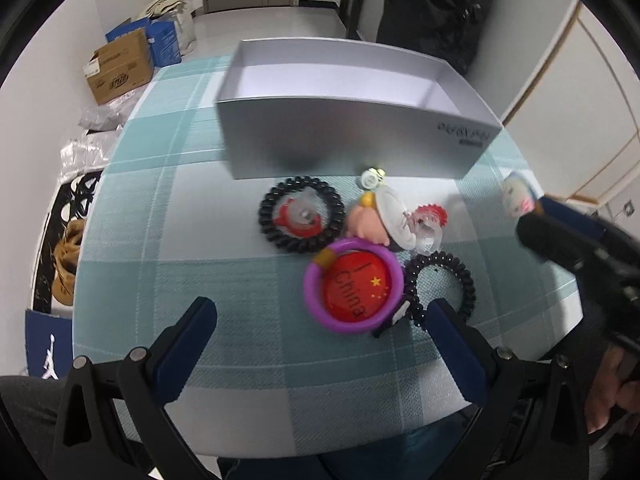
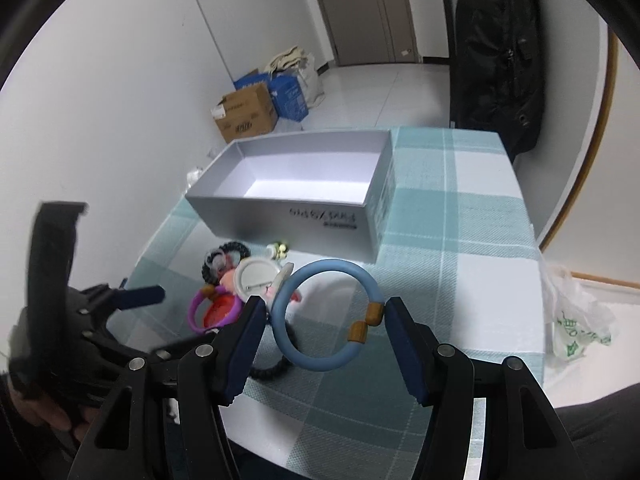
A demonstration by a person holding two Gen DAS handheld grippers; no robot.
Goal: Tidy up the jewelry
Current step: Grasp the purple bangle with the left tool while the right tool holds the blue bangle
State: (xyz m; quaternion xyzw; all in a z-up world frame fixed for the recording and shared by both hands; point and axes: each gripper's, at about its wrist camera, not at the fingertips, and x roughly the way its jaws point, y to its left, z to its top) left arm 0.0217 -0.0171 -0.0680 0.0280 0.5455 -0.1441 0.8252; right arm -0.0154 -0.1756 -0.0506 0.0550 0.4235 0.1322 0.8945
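Note:
My right gripper [image 2: 326,318] is shut on a blue bracelet [image 2: 316,360] with brown beads and holds it above the table, near the pile. My left gripper [image 1: 322,320] is open and empty just in front of the pile. The pile holds a purple bracelet [image 1: 310,280] around a red China badge [image 1: 356,288], two black coil hair ties [image 1: 300,210] [image 1: 442,286], a white badge with a pink figure [image 1: 390,216] and a small clear ring [image 1: 428,220]. An empty grey box [image 1: 348,136] [image 2: 288,216] stands behind the pile.
The table has a teal and white plaid cloth [image 1: 200,200]. A black bag [image 2: 496,52] stands at its far side. Cardboard boxes [image 2: 246,114] sit on the floor to the left. A plastic bag [image 2: 576,320] lies to the right.

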